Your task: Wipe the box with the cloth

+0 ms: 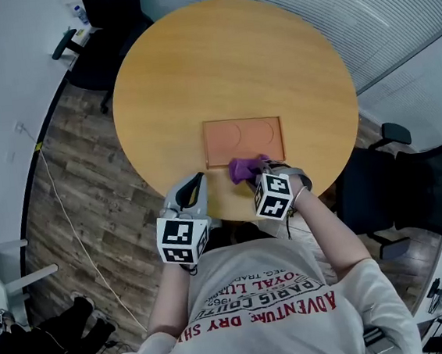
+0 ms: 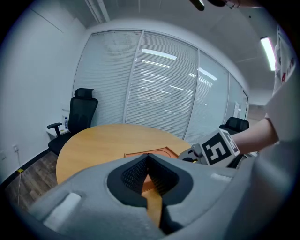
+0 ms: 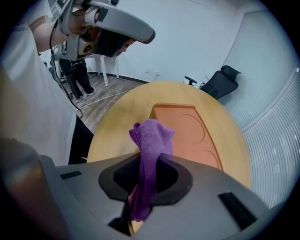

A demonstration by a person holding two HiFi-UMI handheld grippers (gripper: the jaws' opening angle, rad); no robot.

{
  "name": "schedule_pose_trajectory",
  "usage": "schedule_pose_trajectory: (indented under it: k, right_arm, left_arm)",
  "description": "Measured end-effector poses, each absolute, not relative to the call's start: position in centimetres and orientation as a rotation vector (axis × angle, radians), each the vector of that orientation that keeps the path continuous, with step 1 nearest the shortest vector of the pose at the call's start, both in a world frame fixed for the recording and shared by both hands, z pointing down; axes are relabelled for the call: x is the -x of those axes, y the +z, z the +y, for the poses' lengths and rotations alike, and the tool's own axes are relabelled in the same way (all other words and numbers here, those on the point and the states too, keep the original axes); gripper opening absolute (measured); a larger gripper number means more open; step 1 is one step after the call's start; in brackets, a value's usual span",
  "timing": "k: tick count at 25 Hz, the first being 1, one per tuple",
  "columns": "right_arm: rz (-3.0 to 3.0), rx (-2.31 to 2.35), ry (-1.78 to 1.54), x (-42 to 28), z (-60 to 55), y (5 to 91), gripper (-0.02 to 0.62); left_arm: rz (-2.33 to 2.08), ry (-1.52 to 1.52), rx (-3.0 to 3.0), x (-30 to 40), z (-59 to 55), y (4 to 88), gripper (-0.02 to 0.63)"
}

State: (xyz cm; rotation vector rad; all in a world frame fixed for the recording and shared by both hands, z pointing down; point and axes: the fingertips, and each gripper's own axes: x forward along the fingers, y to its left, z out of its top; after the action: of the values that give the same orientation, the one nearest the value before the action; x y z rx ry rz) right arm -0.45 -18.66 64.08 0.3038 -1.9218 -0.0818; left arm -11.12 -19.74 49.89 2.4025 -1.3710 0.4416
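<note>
We hold the right tongs (image 1: 256, 170) pinched on the purple cloth (image 1: 242, 168). In the right gripper view the cloth (image 3: 152, 136) stands up between the two dark pads as a bunched fold, and its lower end hangs down through the gap behind them. The right tongs (image 3: 149, 165) have nothing else in them.

The flat orange box (image 1: 243, 140) lies on the round wooden table (image 1: 225, 62) just ahead of the right tongs. The cloth touches the box's near edge, or sits right over it; we cannot tell which. Two round outlines show on the box's face (image 3: 185, 129).

Our left tongs (image 1: 199, 179) sit to the left of the right tongs, over the near edge of the table and short of the box's near left corner. In the left gripper view their pads (image 2: 148, 158) are pressed together at the tips with nothing between them, and the box (image 2: 161, 151) lies just beyond.
</note>
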Motion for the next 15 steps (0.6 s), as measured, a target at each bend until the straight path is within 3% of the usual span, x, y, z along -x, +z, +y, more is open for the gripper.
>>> schedule_pose_trajectory:
  k: [15]
  right_arm:
    - [-1.909,-0.466,-0.288,-5.4,-26.7,57.1,0.063]
  left_arm:
    - [-1.347,0.433,-2.488,5.9,-22.8,48.1,0.009]
